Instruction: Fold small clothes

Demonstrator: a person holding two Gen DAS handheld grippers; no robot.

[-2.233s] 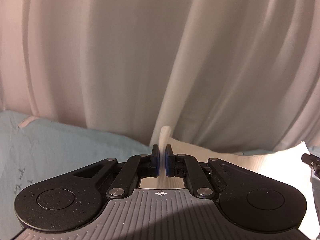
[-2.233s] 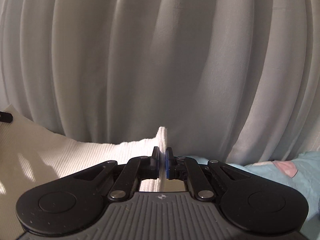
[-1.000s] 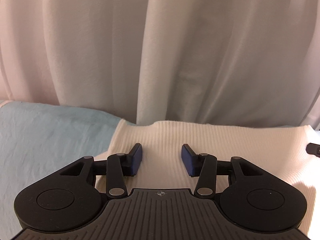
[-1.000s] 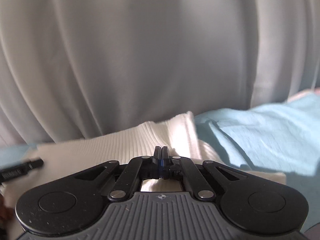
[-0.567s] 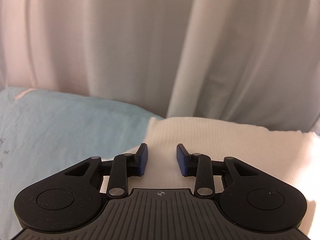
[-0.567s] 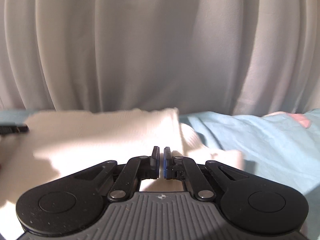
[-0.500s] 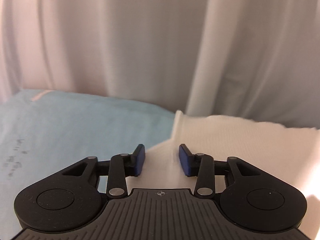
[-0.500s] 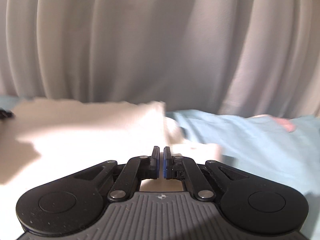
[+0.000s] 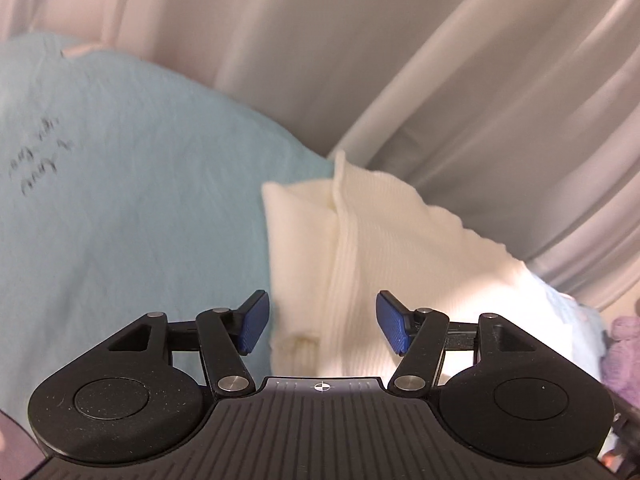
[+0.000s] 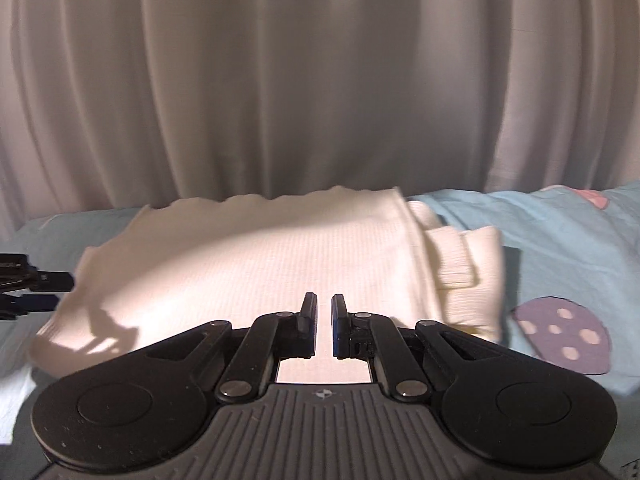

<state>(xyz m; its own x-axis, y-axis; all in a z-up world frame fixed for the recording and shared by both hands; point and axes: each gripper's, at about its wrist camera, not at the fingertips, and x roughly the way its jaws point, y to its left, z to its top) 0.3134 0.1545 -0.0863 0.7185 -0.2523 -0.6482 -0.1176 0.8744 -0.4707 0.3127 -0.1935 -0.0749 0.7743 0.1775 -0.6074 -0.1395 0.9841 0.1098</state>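
cream ribbed garment (image 10: 256,264), folded, lying flat

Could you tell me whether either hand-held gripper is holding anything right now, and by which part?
Nothing is held. The left hand-held gripper and right hand-held gripper are both open above the cream ribbed knit garment.

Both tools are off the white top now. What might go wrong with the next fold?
1. The left tool hangs wide open over a raised ridge in the white top; closing there may pinch several layers and drag the fold open.
2. A cuff sticks out past the top's right edge, so it may slip loose when moved.
3. The right tool is only slightly open; thick fabric may not fit.
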